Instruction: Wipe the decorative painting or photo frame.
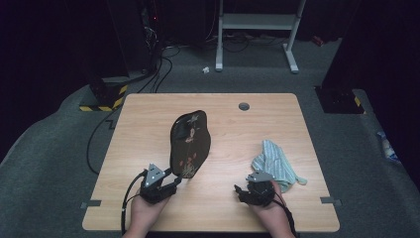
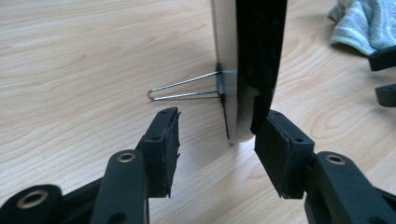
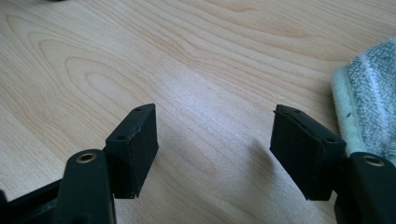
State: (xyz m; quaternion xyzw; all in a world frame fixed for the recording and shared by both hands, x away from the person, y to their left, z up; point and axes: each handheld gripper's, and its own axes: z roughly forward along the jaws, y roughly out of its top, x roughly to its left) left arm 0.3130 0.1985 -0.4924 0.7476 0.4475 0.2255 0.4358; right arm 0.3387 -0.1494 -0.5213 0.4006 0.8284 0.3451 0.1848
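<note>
A black oval plaque (image 1: 189, 141) with a painted flower design stands upright on the wooden table (image 1: 148, 114), propped by a wire stand (image 2: 182, 88). In the left gripper view its pale edge and black face (image 2: 261, 56) rise just ahead of the jaws. My left gripper (image 1: 176, 181) (image 2: 219, 149) is at the plaque's near lower edge, and that edge lies between the jaws. The right-hand pad is close to the black face and the left-hand pad stands clear of it. My right gripper (image 1: 242, 191) (image 3: 215, 149) is open over bare wood, beside a striped blue-grey cloth (image 1: 277, 163) (image 3: 369, 93).
A round cable hole (image 1: 243, 106) sits near the table's far edge. Beyond the table are a white metal frame (image 1: 257, 29) and cables on the grey floor. The cloth (image 2: 364, 23) and the other gripper's jaws (image 2: 385, 74) appear at the right of the left gripper view.
</note>
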